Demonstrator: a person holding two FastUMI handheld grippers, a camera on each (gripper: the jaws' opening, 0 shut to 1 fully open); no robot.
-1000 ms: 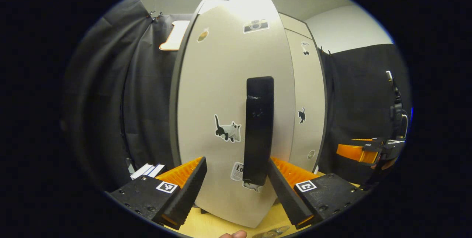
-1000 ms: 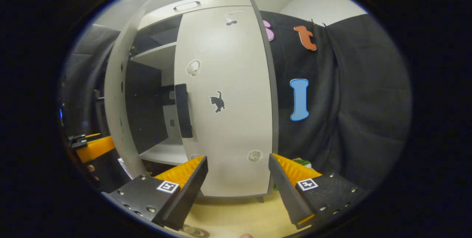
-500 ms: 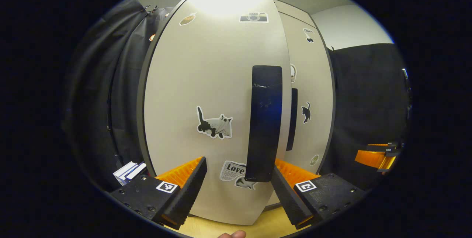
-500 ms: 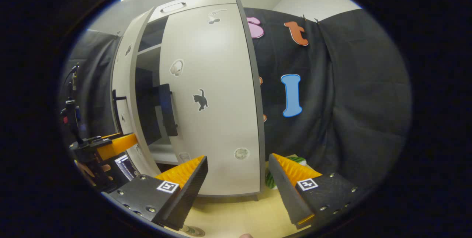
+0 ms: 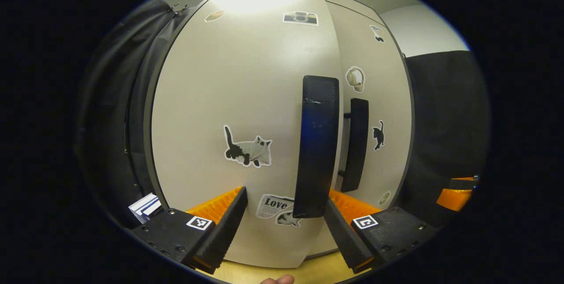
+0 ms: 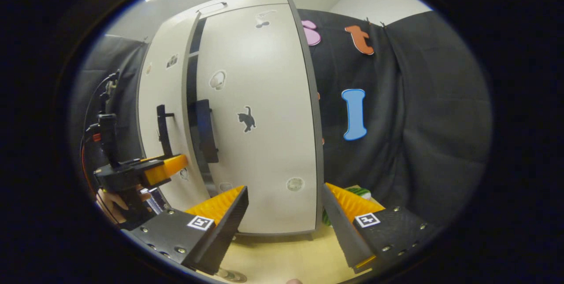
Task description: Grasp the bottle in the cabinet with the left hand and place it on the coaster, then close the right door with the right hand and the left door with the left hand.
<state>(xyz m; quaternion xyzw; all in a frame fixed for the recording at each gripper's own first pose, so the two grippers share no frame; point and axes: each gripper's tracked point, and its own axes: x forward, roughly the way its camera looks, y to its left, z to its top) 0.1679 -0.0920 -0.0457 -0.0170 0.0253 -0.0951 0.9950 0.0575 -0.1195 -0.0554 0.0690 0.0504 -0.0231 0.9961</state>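
Since one second ago the left door (image 5: 238, 112) has swung much nearer to the right door (image 5: 379, 112). In the left gripper view, the left tool (image 5: 284, 224) is spread, and the black handle (image 5: 317, 143) of the left door stands just ahead, beside its right finger (image 5: 343, 237).

In the right gripper view, the right tool (image 6: 284, 224) is spread above the counter (image 6: 282, 257), the right door (image 6: 264, 116) straight ahead and shut. A narrow dark gap remains beside it. I cannot tell where the bottle is.
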